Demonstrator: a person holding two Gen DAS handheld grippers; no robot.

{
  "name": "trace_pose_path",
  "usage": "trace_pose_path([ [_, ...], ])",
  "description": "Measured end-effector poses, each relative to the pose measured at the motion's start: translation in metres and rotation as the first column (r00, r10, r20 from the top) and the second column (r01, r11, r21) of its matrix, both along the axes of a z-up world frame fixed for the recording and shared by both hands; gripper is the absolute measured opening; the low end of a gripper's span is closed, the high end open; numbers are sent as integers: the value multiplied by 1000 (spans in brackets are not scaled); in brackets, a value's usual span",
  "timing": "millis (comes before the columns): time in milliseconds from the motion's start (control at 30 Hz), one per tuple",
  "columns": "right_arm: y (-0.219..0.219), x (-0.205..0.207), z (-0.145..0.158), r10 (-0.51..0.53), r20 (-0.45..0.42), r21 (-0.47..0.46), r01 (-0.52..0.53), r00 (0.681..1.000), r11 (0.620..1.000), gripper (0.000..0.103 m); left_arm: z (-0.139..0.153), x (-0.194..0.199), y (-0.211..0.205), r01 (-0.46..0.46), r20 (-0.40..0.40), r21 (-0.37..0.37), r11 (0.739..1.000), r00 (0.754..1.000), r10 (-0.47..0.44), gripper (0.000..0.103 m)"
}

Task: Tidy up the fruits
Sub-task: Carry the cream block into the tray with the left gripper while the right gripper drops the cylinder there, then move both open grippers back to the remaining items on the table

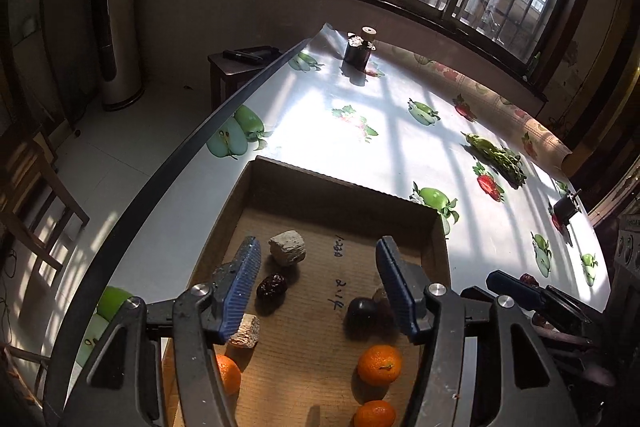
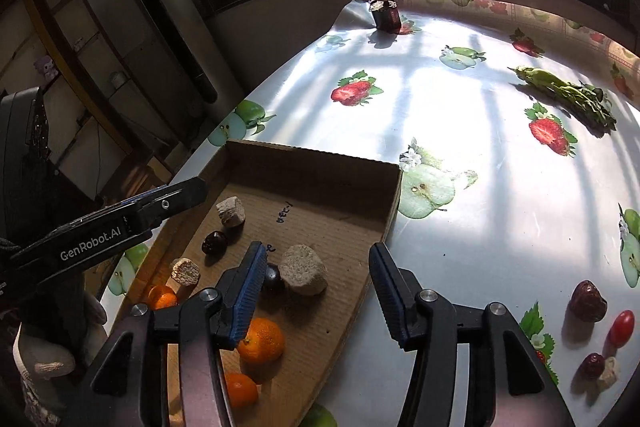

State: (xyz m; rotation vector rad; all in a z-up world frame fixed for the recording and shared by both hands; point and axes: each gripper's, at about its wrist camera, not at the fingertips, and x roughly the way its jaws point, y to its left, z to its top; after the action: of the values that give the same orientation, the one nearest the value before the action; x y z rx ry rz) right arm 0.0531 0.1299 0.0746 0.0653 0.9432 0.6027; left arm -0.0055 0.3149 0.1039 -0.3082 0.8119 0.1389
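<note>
Fruit sorting at a sunlit table stands partly done. A cardboard tray [image 2: 390,195] already holds three oranges [image 2: 261,341], two dark dates [image 2: 214,242], a darker round fruit [image 2: 272,277] and three pale, cork-like chunks [image 2: 303,275].

Still out on the tablecloth [image 2: 460,107], at about 4 o'clock from the tray in the right wrist view, lie a wrinkled brown fruit [image 2: 588,301], a cherry tomato [image 2: 621,323], a small red date [image 2: 593,365] and a pale scrap [image 2: 608,373]. A bundle of greens [image 2: 564,93] sits well apart at 1 o'clock, and a small dark jar [image 2: 386,13] at 12 o'clock near the far edge.

Both tools are released and carry nothing: the left gripper [image 1: 316,287] hangs over the tray with its jaws apart above a date and the dark fruit; the right gripper [image 2: 316,291] stands parted over the tray's near right edge, a cork-like chunk showing between its fingers but untouched.

Legible writing: "GenRobot.AI" on the left gripper's side, seen from the right wrist. Handwritten marks in ink [image 1: 338,279] on the tray floor are too unclear to read.
</note>
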Motion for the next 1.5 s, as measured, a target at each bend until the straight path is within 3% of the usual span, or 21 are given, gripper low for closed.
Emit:
trace_pose_path([
  [67,-18,-11,5,-23,8,18,23,1000,1000,62,11,-18,-16,2,33,14,1000,999,-2,74],
  [267,-72,-52,9,-102,36,30,101,994,994,63,26,-69,-64,-10,108,41,999,994,6,82],
  [500,-142,-94,6,-249,59,40,247,967,968,68,22,-100,-121,4,140,148,989,990,-25,82],
  [700,-189,-119,-4,-381,23,135,375,924,917,72,15,-104,-159,75,113,229,971,988,-103,82],
  [933,-203,-125,-16,-406,-21,147,405,914,903,72,10,-107,-176,110,94,269,957,986,-140,82],
  [1500,-204,-113,-33,-400,-68,120,405,914,906,72,-15,-84,-175,153,19,215,964,987,-161,82],
])
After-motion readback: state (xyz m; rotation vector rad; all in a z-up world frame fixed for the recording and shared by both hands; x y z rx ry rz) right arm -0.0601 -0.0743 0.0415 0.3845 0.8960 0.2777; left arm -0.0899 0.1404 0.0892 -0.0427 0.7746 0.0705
